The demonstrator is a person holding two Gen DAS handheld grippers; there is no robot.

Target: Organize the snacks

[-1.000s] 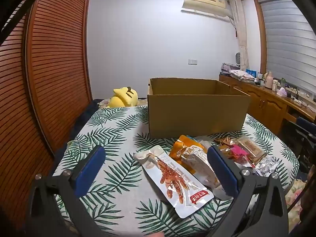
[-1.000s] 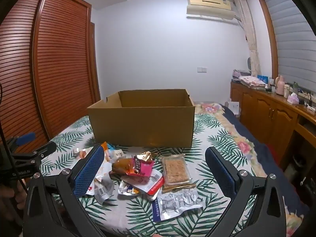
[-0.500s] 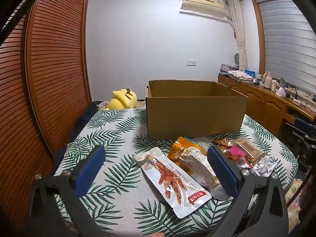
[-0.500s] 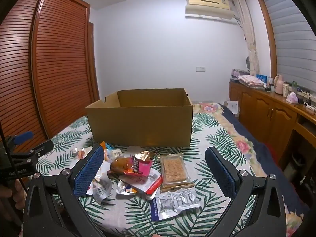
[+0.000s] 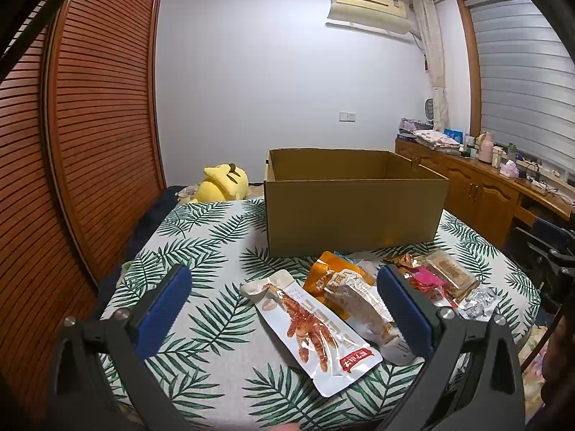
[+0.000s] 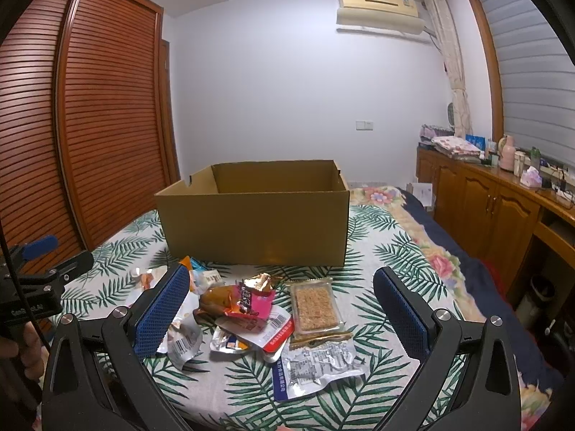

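Loose heap of crinkled snack packets on a round table under a palm-leaf print cloth, just near of an open corrugated cardboard box, rectangular, matte brown, flaps down. In the left wrist view: long glossy white pouch printed with a red chicken foot lying flat and diagonal at the near left of the heap; orange packet partly under a pale wrinkled wrapper to its right. In the right wrist view: clear rectangular packet holding a tan crumbly bar flat at the heap's right; shiny magenta foil wrapper on top at the middle; silver-white creased sachet with dense black print nearest.

Left gripper spread wide above the near part of the table, ribbed blue pads on black angular fingers, holding nothing. Right gripper likewise spread wide, blue mesh-textured pads, empty, snack heap between them farther on.

Plush yellow toy beyond the table's far left edge. Slatted reddish wooden doors along the left. Boxy cream air conditioner high on the far wall.
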